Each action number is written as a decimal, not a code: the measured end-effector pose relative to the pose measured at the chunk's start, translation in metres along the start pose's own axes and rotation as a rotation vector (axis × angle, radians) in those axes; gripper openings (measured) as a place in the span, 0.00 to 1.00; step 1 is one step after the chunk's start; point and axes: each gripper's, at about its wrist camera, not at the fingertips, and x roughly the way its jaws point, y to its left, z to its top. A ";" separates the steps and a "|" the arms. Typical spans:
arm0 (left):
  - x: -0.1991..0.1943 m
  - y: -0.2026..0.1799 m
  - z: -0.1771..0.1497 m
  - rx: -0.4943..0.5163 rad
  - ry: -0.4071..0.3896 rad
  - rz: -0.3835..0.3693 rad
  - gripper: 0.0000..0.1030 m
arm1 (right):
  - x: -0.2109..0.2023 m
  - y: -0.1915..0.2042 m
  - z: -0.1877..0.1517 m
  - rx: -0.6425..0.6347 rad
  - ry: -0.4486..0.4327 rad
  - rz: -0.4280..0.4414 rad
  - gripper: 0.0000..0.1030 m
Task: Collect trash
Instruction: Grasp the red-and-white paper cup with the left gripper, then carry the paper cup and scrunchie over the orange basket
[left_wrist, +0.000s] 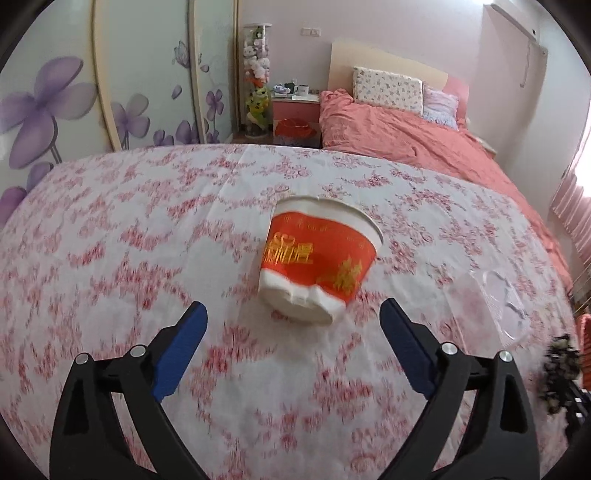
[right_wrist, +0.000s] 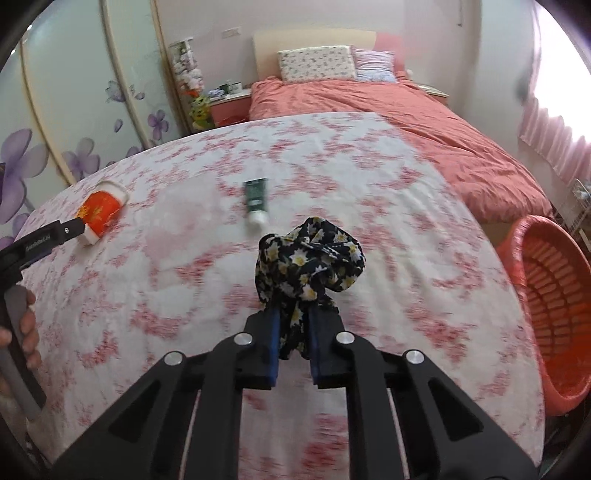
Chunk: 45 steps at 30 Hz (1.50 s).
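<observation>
A crushed red and white paper cup (left_wrist: 319, 258) lies on its side on the floral tablecloth (left_wrist: 147, 229), its base toward me. My left gripper (left_wrist: 293, 314) stands open just short of it, blue pads either side with nothing between them. In the right wrist view my right gripper (right_wrist: 292, 314) is shut on a bunched black cloth with yellow and white flowers (right_wrist: 308, 266), held above the cloth-covered table. The same cup (right_wrist: 101, 210) and the left gripper's tip (right_wrist: 70, 230) show at far left. A dark green tube (right_wrist: 255, 201) lies mid-table.
A clear plastic tray (left_wrist: 491, 302) lies on the table's right part. An orange-red slatted basket (right_wrist: 546, 306) stands on the floor off the table's right edge. Behind the table are a bed with a coral duvet (right_wrist: 388, 118), a nightstand and flowered wardrobe doors. A hand (right_wrist: 26, 328) grips the left handle.
</observation>
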 end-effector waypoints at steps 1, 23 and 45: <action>0.004 -0.003 0.003 0.012 0.005 0.007 0.91 | -0.001 -0.004 -0.001 0.009 0.000 -0.004 0.13; 0.056 -0.008 0.032 0.058 0.104 0.017 0.86 | 0.013 -0.031 0.005 0.040 0.015 -0.014 0.13; -0.002 -0.043 0.008 0.126 0.008 -0.057 0.77 | -0.013 -0.047 -0.001 0.087 -0.029 -0.014 0.13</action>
